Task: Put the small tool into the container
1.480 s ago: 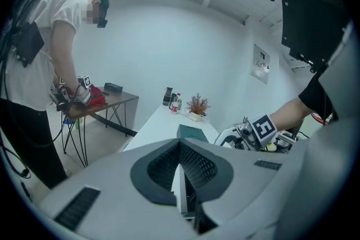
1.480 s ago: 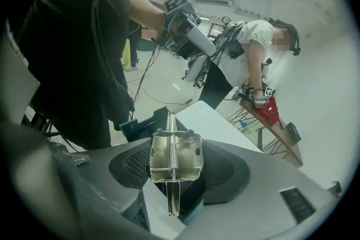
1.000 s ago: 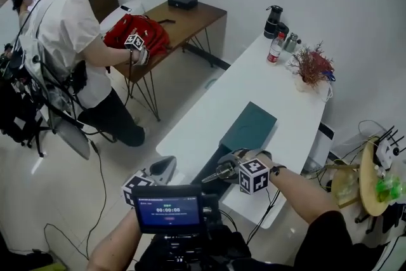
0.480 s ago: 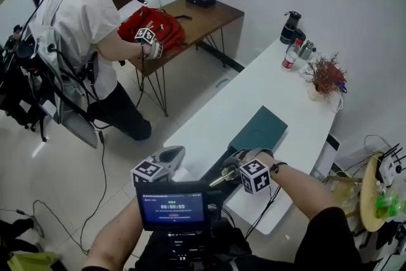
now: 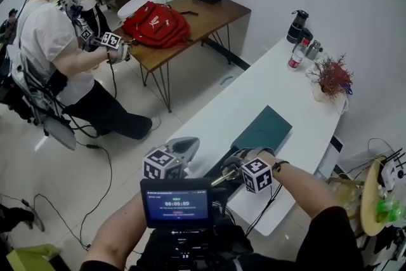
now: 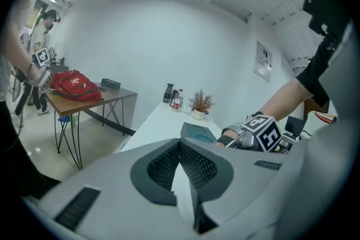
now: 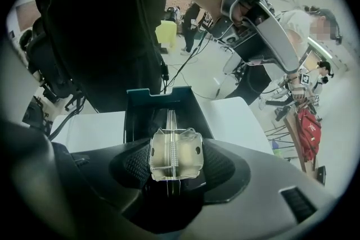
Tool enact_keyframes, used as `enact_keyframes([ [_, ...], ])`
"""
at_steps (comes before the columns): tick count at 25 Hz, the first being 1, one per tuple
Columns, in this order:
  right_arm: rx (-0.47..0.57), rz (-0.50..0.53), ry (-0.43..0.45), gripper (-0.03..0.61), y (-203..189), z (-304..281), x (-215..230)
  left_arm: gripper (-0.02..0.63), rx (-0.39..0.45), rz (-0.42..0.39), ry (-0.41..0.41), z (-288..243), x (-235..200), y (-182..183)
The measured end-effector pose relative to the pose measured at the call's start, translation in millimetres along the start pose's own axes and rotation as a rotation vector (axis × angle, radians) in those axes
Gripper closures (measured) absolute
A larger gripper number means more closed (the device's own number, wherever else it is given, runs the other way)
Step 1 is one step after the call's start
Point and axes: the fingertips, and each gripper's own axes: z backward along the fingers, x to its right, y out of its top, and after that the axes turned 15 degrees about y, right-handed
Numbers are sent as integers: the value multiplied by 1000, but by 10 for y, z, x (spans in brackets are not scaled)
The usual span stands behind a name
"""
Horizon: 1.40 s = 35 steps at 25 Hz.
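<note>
the pick-up half looks done: the right tongs point(image 7: 175, 148) are clenched on the small tool point(image 7: 188, 164), a silvery folded metal piece with a fine coil down its middle, pinched between the two pads. the tool is not yet in the container point(image 7: 131, 116); in the right gripper view it hangs in line with that dark open box, whose teal rim and inner walls show just beyond the tong tips. how high the tool sits above the opening i cannot tell. the head view puts the container at the near end of the white worktop point(image 5: 254, 89), with a flat teal panel point(image 5: 263, 129), perhaps its lid, lying just beyond it. the left tongs point(image 6: 180, 142) are closed on nothing, tips together, held off to the side by the worktop's near edge and taking no part in the job. what is left, by my reckoning, is the last stretch: bring the tool down inside the walls, let it go, and draw the right tongs clear without dragging the tool back out
</note>
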Motion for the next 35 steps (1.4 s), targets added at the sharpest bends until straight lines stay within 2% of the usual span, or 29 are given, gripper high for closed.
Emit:
enact_keyframes([
  [7, 6, 29, 1, 328, -46, -9, 5, 601, -2, -5, -39, -214, 133, 105],
  [18, 26, 45, -2, 328, -52, 29, -53, 601, 21, -20, -82, -262, 319, 255],
  [23, -23, 67, 12, 328, -133, -37, -135, 601, 19, -30, -109, -263, 436, 281],
  [27, -9, 37, -18, 329, -186, 22, -134, 601, 4, -47, -121, -291, 518, 310],
  [35, -14, 30, -15, 318, -269, 122, -190, 601, -21, -54, -135, -376, 669, 276],
])
